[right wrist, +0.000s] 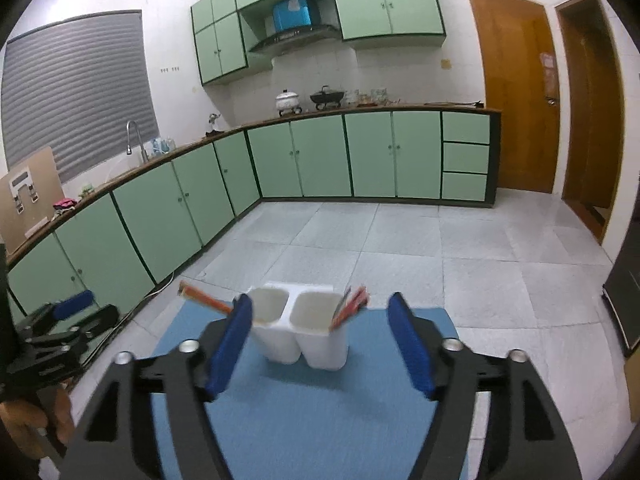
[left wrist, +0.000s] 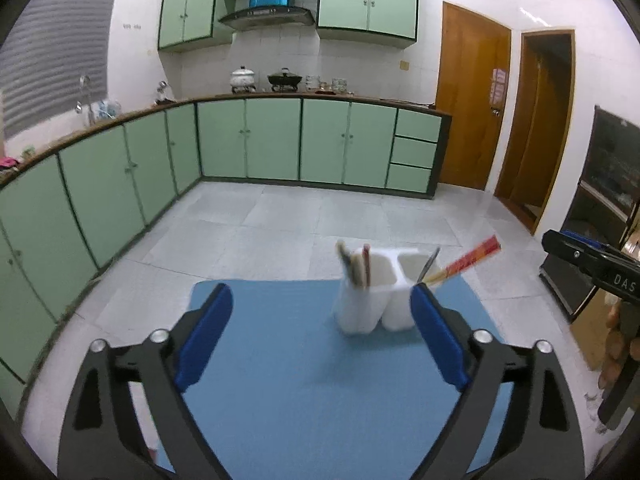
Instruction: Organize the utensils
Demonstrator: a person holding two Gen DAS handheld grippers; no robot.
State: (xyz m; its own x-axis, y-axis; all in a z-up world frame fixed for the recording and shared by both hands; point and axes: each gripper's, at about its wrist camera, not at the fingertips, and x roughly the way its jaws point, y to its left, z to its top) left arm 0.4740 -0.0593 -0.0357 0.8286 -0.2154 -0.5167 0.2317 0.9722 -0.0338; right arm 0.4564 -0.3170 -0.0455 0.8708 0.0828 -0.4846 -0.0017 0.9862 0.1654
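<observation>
The white plastic holder with two cups side by side [left wrist: 374, 300] stands near the far edge of the blue mat [left wrist: 312, 380] on the table, a bit toward the far right corner in the left view. In its cups, sticks lean out: red and orange chopsticks [left wrist: 464, 262] poke far out to one side, and a darker bunch of utensils [left wrist: 354, 266] stands nearly upright in the other cup. Their long way runs up and slanted, not flat.

The holder lies straight ahead of both tongs. The left tongs [left wrist: 320, 320] are spread wide with nothing between the blue pads, and the holder sits just past the right pad. The right tongs [right wrist: 320, 328] are spread wide too (empty as well), and the holder shows right in the gap between them, so the right hand looks better lined up.

The utensils are blurry, so I cannot tell spoons from forks. The left pad of the right tongs hides part of one cup. No loose utensil shows on the mat.
</observation>
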